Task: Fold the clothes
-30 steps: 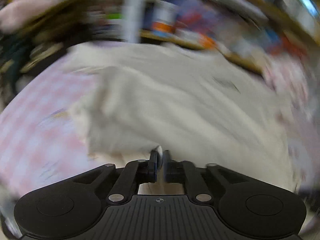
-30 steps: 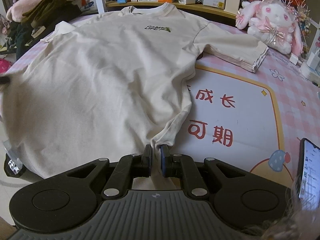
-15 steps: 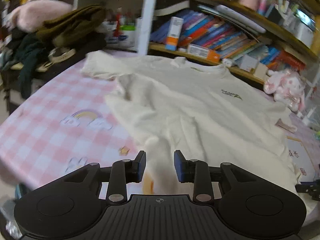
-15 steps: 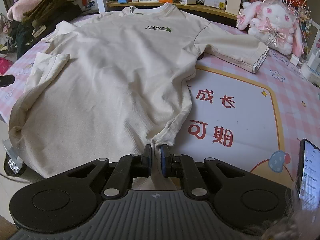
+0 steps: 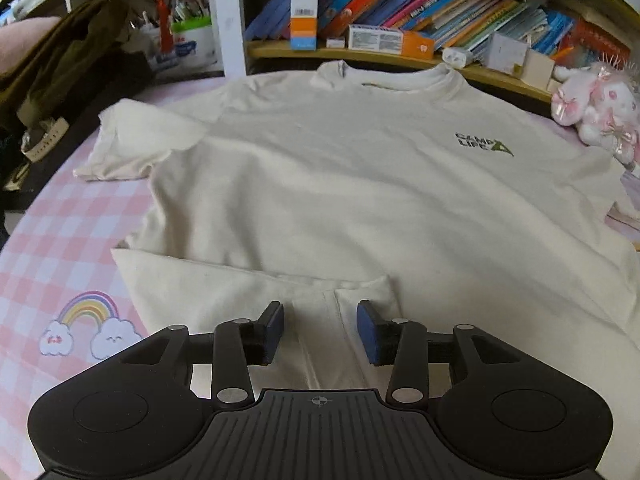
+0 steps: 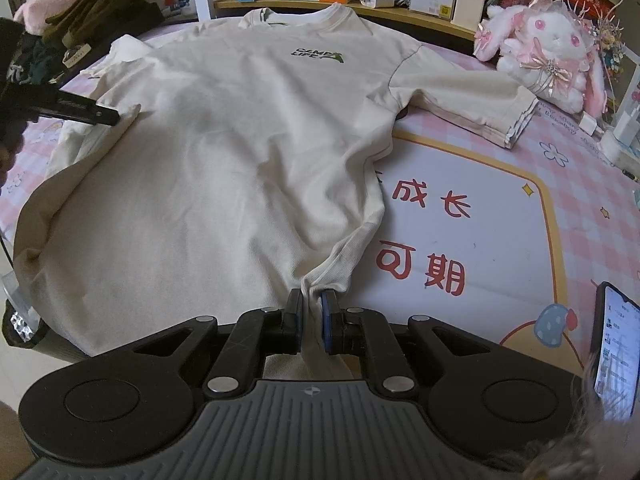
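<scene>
A cream T-shirt (image 5: 340, 184) with a small dark chest logo lies spread face up on the pink checked table (image 5: 60, 248). My left gripper (image 5: 320, 330) stands open just above a turned-over flap of the shirt's lower left side (image 5: 224, 292); nothing is between its fingers. In the right wrist view the T-shirt (image 6: 224, 184) fills the middle, and the left gripper (image 6: 108, 115) shows as a dark tip at the shirt's left edge. My right gripper (image 6: 311, 314) is shut on the bunched lower right hem corner of the shirt.
A pink-and-white plush rabbit (image 6: 548, 52) sits at the back right. A bookshelf (image 5: 400, 20) runs behind the table. Dark clothes (image 5: 60, 68) are piled at the far left. A lit phone (image 6: 614, 344) lies at the right edge, and white chargers (image 6: 624, 128) beyond it.
The left gripper opened and let go of the shirt's lower left corner, which now lies as a flap on the table. The right gripper kept its hold and stayed in place.
</scene>
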